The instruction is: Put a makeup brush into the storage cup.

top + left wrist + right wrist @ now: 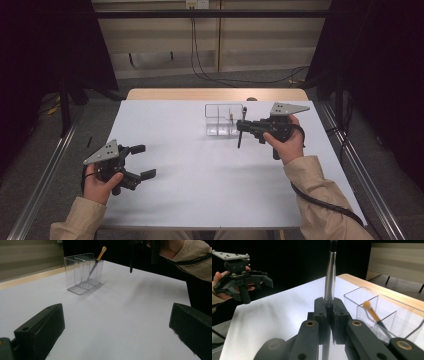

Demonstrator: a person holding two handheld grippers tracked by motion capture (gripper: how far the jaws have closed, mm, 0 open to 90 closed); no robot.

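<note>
A: Between my right gripper's [329, 320] jaws, pressed tight together, stands a slim pen-like tool [330, 277]: silvery shaft, dark cap at the upper end. In the high view the same tool [241, 129] hangs nearly upright above the white table [200, 170], its lower tip clear of the surface, just in front of the clear organiser [222, 120].

B: And the organiser itself?

A: A transparent box with dividers, on the far middle of the table. One compartment holds a brush with an orange tip [99, 258], leaning against the wall; the right gripper view shows that tip [367, 305] just right of my jaws. The tool I pinch is outside the box, near its right end.

B: The other hand?

A: My left gripper [137, 162] rests low at the near left of the table, well apart from the organiser. Its jaws are spread wide with nothing between them; its own view shows bare table [120, 322] between the two black pads. A beige sleeve [320, 200] covers my right forearm, and a black cable [320, 202] trails over it
</note>
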